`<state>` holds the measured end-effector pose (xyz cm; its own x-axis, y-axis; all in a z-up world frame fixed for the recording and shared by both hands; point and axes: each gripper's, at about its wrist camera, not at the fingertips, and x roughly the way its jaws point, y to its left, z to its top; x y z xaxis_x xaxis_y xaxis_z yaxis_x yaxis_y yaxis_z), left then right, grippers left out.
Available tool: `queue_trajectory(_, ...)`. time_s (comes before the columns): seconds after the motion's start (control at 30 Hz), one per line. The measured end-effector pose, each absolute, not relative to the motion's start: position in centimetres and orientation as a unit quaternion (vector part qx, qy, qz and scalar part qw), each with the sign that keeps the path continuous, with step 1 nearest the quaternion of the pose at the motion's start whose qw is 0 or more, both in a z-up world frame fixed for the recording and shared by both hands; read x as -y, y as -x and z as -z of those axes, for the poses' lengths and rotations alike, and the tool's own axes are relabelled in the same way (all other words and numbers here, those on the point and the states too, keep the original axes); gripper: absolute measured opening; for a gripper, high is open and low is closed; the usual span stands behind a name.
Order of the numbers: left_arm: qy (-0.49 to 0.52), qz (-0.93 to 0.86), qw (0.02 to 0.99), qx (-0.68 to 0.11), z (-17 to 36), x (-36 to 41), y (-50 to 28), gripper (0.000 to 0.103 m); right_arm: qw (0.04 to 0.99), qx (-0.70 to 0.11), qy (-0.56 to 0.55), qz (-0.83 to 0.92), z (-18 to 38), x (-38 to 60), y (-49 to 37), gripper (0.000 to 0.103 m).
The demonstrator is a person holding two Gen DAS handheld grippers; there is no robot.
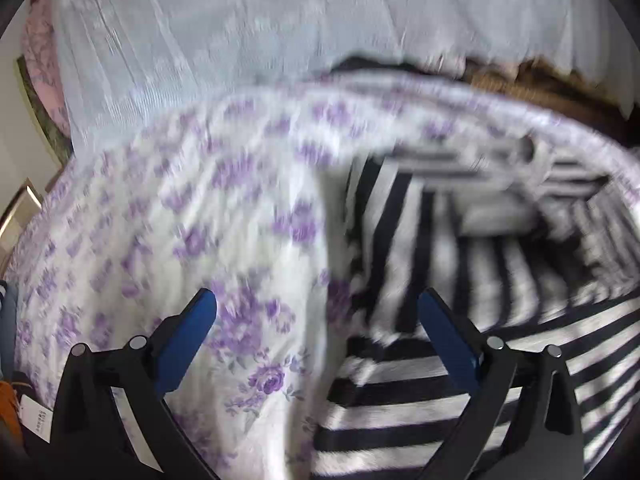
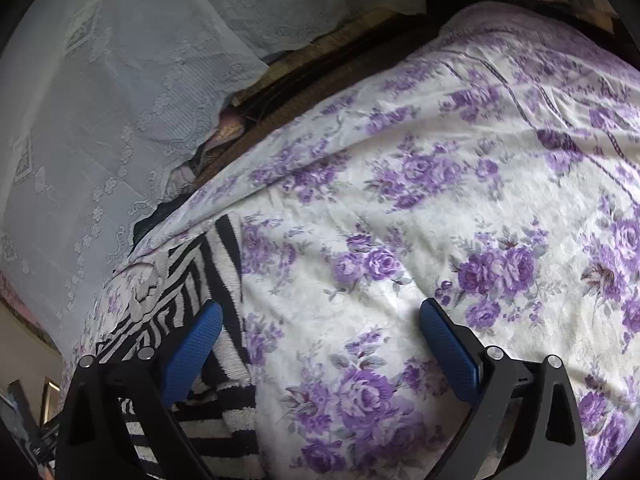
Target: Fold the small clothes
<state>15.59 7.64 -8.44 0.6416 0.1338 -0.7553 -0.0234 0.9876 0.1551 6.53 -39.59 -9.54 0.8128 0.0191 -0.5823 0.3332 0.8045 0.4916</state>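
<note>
Floral bedspread (image 2: 400, 240) is the work surface; striped garment (image 1: 440, 360) lies rumpled on it. Left gripper (image 1: 316, 320) and right gripper (image 2: 320, 328) are both spread, nothing pinched. Edges should be flattened first (left view is blurred).

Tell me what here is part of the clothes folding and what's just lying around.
Job: black-and-white striped garment, left tongs, right tongs, both open.
Lying about: purple floral bedspread, white lace curtain, orange item at the edge.

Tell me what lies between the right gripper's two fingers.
Only floral bedsheet shows between the right gripper's fingers, in the right wrist view; the striped garment lies past its left finger.
</note>
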Motion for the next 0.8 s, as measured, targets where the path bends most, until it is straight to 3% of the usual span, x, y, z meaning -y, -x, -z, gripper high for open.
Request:
queue_trajectory(0.1,-0.070,-0.036,0.887,-0.454,11.0,-7.6,-17.0,0.099,0.926,-0.275,-0.246,0.085,7.7,37.5,-5.9,0.090)
queue_trajectory(0.3,-0.085,-0.047,0.892,-0.440,10.9,-7.2,-16.4,0.099,0.958,-0.280,-0.054,-0.036,1.8,23.7,-6.4,0.090)
queue_trajectory(0.47,-0.070,-0.044,0.897,-0.435,10.3,-7.6,-15.5,0.099,0.936,-0.321,0.090,-0.111,1.4,10.6,-9.5,0.089)
queue_trajectory(0.53,-0.059,-0.039,0.895,-0.441,10.5,-7.9,-15.6,0.099,0.924,-0.336,0.149,-0.109,2.8,6.7,-11.0,0.085)
queue_trajectory(0.7,-0.037,-0.029,0.890,-0.453,10.8,-8.4,-16.1,0.099,0.906,-0.385,0.159,-0.069,5.3,4.9,-15.0,0.055)
queue_trajectory(0.8,-0.031,-0.026,0.888,-0.458,11.0,-8.6,-16.4,0.099,0.906,-0.391,0.157,-0.043,5.8,5.9,-16.7,0.051)
